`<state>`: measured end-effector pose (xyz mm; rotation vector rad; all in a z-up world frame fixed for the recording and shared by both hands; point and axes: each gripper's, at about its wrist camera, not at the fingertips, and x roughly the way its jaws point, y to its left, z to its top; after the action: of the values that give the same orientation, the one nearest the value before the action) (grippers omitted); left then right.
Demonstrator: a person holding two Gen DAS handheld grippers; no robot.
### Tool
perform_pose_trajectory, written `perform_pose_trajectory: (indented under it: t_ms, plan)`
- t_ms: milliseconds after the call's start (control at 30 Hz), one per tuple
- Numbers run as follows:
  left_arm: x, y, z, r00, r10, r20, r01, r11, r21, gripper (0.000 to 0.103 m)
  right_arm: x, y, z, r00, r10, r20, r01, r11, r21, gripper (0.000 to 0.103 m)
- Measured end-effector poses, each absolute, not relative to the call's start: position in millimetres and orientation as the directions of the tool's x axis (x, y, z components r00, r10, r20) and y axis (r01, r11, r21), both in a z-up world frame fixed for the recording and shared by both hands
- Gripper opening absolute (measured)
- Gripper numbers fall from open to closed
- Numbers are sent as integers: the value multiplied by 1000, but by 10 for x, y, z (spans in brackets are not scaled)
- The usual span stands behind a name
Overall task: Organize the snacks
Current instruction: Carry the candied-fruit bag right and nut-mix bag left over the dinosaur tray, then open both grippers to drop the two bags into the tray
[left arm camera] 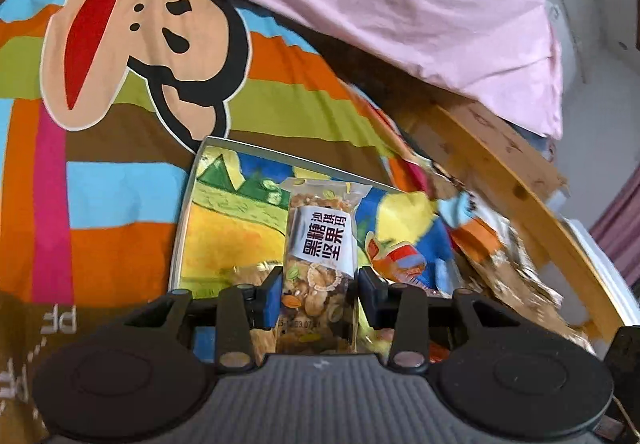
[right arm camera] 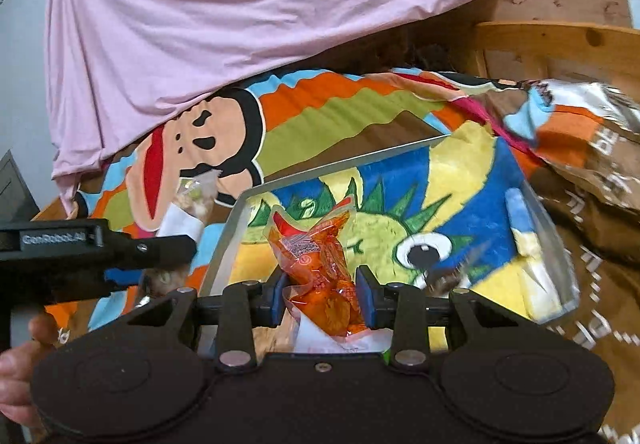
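While left view shows nut bar [left arm camera: 320,264], right shows orange snack [right arm camera: 324,284].

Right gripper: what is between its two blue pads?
In the right wrist view, an orange snack packet sits between the pads of the right gripper, above the tin tray.

Pink sheet [right arm camera: 240,24] over cartoon blanket [left arm camera: 120,184], wood frame [left arm camera: 500,172].

We see the tray [right arm camera: 420,148] lying on the bedspread [right arm camera: 328,104], with the sheet [right arm camera: 240,24] behind it at 12 o'clock. The nut bar [left arm camera: 320,256] sits at the tray's 9 o'clock edge, the orange packet [right arm camera: 320,264] over its near part, and a foil bag [right arm camera: 592,132] at 2 o'clock.
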<state>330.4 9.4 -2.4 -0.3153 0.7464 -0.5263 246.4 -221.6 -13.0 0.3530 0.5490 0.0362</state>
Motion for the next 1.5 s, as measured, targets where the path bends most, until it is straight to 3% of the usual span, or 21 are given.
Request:
perform_pose_trajectory:
  t_ms: [633,1067,1233,1367,1500]
  plan:
    - [3866,-90,-557,623,-489,-610,341,872,-351,43,3214,-2151,-700,833,73,-548,75,967,243,38]
    - [3882,-130,-638,621,-431,-654,309,902,-301,44,3229,-2008,-732,822,39,-568,60,986,154,46]
    - [3832,-122,-540,632,-438,-640,303,899,-315,56,3156,-2031,-663,819,6,-574,76,990,120,58]
    - [3726,-136,-397,660,-422,-622,306,907,-290,74,3016,-2082,-490,839,-20,-543,94,989,110,81]
    - [3538,-137,-195,708,-402,-581,315,916,-250,87,2837,-2189,-249,858,-51,-511,128,985,116,88]
